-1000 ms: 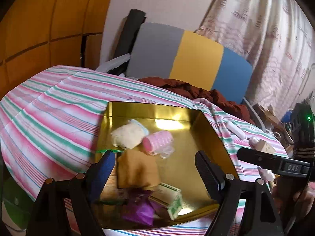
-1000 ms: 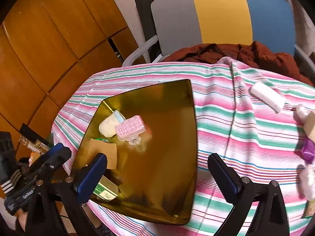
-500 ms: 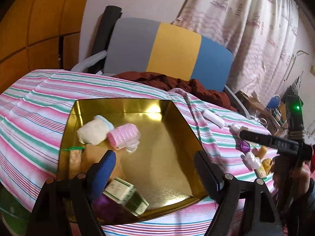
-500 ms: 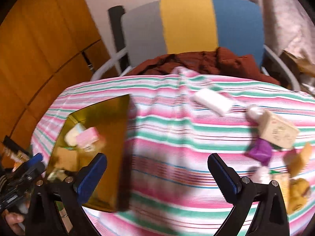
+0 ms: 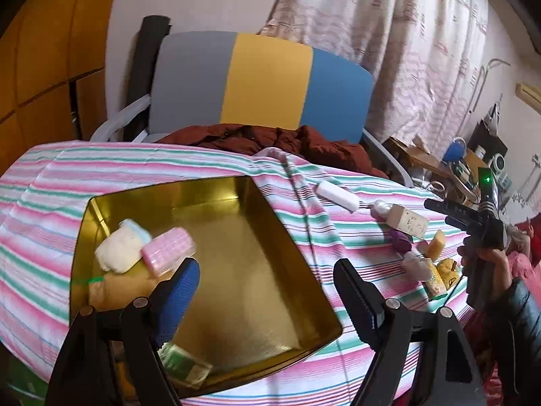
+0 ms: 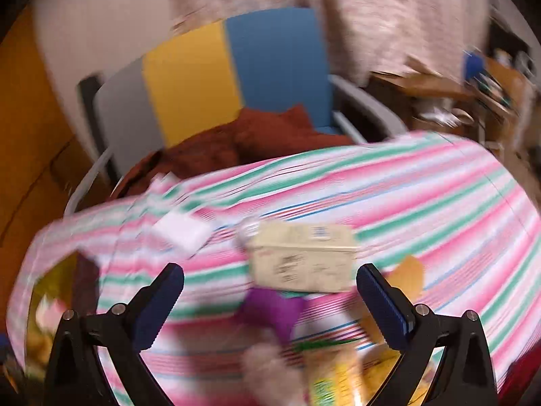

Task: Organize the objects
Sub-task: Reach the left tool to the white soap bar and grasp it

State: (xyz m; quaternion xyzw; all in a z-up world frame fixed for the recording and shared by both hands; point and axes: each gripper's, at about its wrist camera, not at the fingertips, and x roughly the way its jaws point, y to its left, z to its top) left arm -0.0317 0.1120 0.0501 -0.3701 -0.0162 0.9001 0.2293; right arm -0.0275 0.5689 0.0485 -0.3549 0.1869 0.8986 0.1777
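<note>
A gold tray (image 5: 304,247) lies on the striped tablecloth and holds a pink curler (image 5: 168,251), a white roll (image 5: 118,248), a tan item and a green-and-white box (image 5: 184,367). My left gripper (image 5: 267,291) hovers open over the tray's near edge, holding nothing. Right of the tray lie a white bar (image 5: 337,195), a beige box (image 5: 407,221) and a purple item (image 5: 400,241). The right wrist view is blurred: my right gripper (image 6: 268,297) hangs open above the beige box (image 6: 304,257) and purple item (image 6: 274,309).
A chair (image 5: 263,84) in grey, yellow and blue stands behind the table with a dark red garment (image 5: 270,138) on its seat. Curtains hang behind it. Cluttered shelves sit at the far right. Small yellow packets (image 5: 439,274) lie near the table's right edge.
Both grippers have swung to the right. The right gripper left the tray and now faces the loose items on the cloth. The left view shows more of the table's right side.
</note>
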